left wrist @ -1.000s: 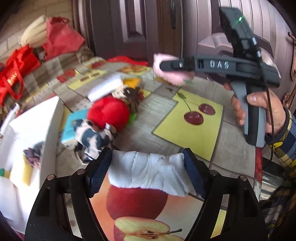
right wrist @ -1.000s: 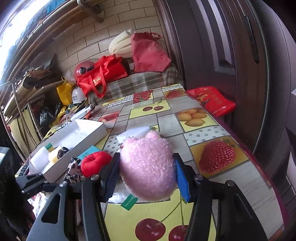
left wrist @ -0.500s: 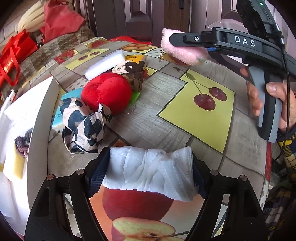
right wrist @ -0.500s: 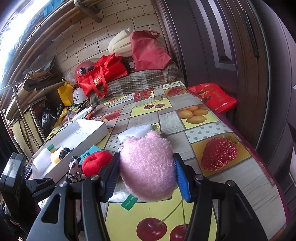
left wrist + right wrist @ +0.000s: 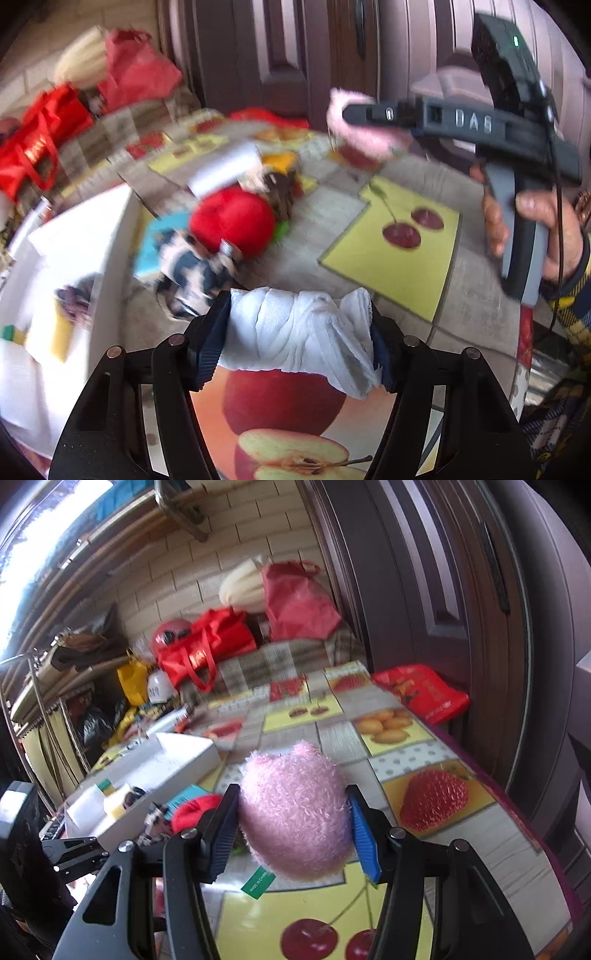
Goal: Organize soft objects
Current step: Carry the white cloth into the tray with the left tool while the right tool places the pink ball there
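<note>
My left gripper [image 5: 297, 334] holds a bunched white cloth [image 5: 295, 332] between its pads, and the jaws are closing on it, squeezing it narrower. It hangs just above the fruit-print tablecloth [image 5: 388, 258]. My right gripper [image 5: 295, 827] is shut on a pink fluffy plush [image 5: 295, 812] with a green tag, held above the table. The left wrist view shows that right gripper [image 5: 354, 114] from the side, a hand [image 5: 532, 225] on its grip, the pink plush [image 5: 365, 136] at its tip. A red plush [image 5: 232, 218] and a cow-print pouch [image 5: 192, 269] lie on the table.
A white open box [image 5: 92, 236] with small items stands at the left; the same white box [image 5: 162, 768] shows in the right wrist view. A white roll [image 5: 225, 170] and a brown toy [image 5: 280, 188] lie behind the red plush. Red bags [image 5: 207, 646] pile at the far end, a door [image 5: 424, 590] at the right.
The left jaws have come closer together and the white cloth is bunched narrower. The left view has swung and blurred. The right gripper still holds the pink plush in about the same place.
</note>
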Demonstrator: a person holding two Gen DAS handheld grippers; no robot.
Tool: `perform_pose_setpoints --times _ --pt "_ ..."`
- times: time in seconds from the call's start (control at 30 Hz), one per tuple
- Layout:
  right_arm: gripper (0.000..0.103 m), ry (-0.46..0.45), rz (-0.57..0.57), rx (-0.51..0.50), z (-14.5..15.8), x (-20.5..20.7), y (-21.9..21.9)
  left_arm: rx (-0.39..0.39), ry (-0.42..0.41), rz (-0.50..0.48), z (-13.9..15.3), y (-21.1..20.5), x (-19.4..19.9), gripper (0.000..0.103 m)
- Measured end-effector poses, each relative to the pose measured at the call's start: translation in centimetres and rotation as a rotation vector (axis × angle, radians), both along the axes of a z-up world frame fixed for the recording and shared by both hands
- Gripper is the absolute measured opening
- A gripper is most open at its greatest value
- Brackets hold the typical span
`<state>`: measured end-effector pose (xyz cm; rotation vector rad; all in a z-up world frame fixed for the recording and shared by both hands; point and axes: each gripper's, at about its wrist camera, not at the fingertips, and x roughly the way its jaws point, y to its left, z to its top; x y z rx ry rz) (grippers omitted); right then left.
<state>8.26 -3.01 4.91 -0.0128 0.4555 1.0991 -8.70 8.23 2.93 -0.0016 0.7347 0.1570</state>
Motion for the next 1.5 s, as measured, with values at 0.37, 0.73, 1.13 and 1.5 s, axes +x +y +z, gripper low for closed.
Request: perform_pose_setpoints --times 0.37,0.73,1.13,1.5 --pt "0.056 -0.146 0.062 0.021 0.7 -5.7 3.1 0.086 -0.287 0.205 3.2 3.0 -6.0 0.067" --pt "0.056 -0.187 0.143 -0.027 0.4 -8.9 6.8 0.025 -0.405 0.418 3.4 8.3 -10.0 0.067" --pt "0.056 -0.161 0.189 -0.063 -0.2 -10.1 9.5 0.119 -0.397 0.460 3.3 8.3 -10.1 0.067" --pt "0.056 -0.220 0.273 -0.095 -0.7 -13.0 13.4 0.173 -0.382 0.617 2.9 13.8 -12.8 0.067"
